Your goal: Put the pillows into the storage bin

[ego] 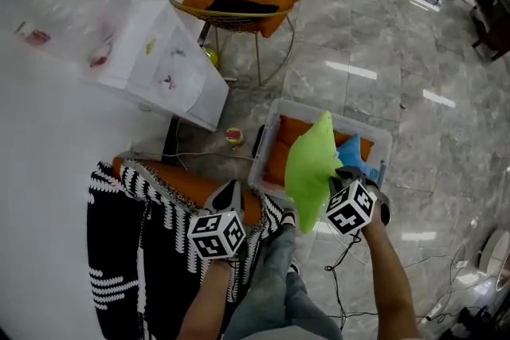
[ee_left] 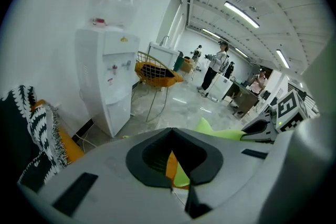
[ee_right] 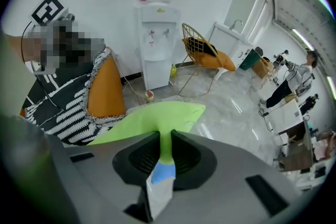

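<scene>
Head view: over the glossy grey marble floor point(ego: 358, 36), my right tool point(ego: 339, 175) holds the soft lime-green pillow point(ego: 307, 163) above the clear plastic storage bin point(ego: 382, 141). The left gripper view shows my left tool point(ee_left: 170, 131) closed on nothing, and only this view shows the ceiling strip lights point(ee_left: 240, 13). The right gripper view shows the jaws pinching a thin green fold.

1 pillow point(ego: 307, 163) above the storage bin point(ego: 381, 141), 2 more inside, chair point(ego: 231, 21) behind, water dispenser point(ego: 171, 68) at left
</scene>
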The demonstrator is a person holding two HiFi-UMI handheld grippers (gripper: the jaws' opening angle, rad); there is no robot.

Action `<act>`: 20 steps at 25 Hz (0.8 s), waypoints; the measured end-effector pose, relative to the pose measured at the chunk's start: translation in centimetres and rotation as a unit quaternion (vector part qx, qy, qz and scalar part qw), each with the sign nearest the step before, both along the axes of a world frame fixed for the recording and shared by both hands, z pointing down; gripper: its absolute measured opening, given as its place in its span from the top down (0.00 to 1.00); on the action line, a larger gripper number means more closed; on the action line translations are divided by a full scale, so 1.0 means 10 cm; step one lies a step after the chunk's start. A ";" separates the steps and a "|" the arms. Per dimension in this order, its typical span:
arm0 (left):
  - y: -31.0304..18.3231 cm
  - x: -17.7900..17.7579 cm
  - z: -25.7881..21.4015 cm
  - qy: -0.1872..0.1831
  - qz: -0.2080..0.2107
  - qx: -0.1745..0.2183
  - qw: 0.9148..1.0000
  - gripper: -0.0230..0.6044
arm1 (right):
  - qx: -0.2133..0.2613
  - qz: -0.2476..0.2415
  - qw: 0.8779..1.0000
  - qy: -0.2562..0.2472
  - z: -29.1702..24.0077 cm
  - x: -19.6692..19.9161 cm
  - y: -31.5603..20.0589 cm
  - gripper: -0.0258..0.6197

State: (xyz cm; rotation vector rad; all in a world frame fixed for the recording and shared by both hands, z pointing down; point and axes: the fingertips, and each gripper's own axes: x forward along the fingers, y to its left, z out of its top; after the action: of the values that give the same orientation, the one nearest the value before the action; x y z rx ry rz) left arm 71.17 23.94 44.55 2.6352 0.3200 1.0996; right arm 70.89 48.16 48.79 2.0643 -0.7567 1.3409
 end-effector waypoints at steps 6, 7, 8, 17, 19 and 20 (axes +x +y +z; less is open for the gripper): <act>-0.08 0.24 0.52 -0.014 -0.017 -0.007 1.000 0.95 | 0.008 0.011 1.000 -0.018 0.66 0.35 -0.11 0.88; -0.09 0.27 0.59 -0.017 -0.020 -0.008 1.000 0.95 | 0.009 0.013 1.000 -0.019 0.74 0.41 -0.13 0.88; -0.10 0.29 0.65 -0.020 -0.023 -0.009 0.999 0.95 | 0.010 0.017 1.000 -0.020 0.82 0.46 -0.14 0.88; -0.15 0.26 1.09 -0.050 -0.033 -0.020 0.998 0.95 | 0.107 0.132 0.985 -0.025 1.39 0.63 -0.28 0.76; -0.11 0.21 1.17 -0.058 -0.029 -0.026 0.998 0.95 | 0.107 0.166 0.979 -0.040 1.64 0.49 -0.21 0.69; -0.09 0.19 1.20 -0.062 -0.026 -0.027 0.997 0.95 | 0.101 0.172 0.979 -0.044 1.73 0.41 -0.16 0.69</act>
State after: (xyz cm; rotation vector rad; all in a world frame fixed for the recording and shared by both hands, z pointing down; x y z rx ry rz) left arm 73.09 23.07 56.55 2.5001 0.2504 1.2118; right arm 75.03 46.53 66.05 2.3920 -0.6122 1.6072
